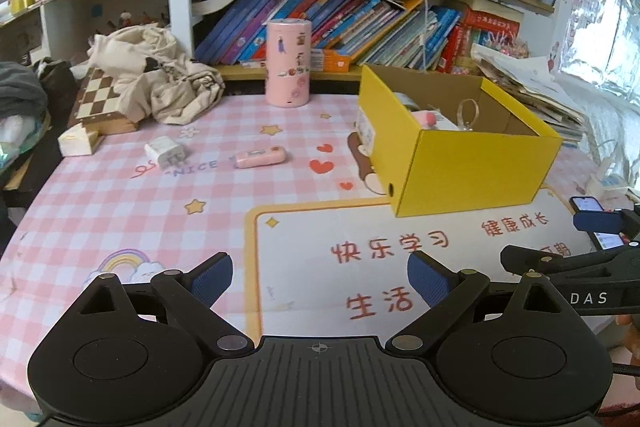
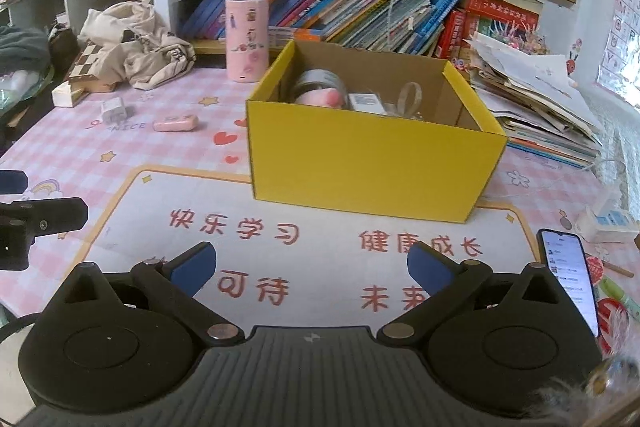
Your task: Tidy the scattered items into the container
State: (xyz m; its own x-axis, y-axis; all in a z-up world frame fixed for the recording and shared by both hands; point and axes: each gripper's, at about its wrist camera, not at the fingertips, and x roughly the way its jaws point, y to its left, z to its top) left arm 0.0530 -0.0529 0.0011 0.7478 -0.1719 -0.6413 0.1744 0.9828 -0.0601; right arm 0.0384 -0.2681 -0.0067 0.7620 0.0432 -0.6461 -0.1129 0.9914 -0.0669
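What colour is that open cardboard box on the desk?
The open cardboard box is bright yellow outside and plain brown inside, clearest in the right wrist view.

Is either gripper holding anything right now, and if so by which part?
Nothing is held. The left gripper and right gripper both have open, empty jaws above the desk mat.

The right gripper (image 2: 310, 269) hovers with jaws spread wide over the surface (image 2: 120, 187), facing the yellow box (image 2: 372, 163). A pink case (image 2: 176, 123) and white charger (image 2: 114, 109) lie left of it.
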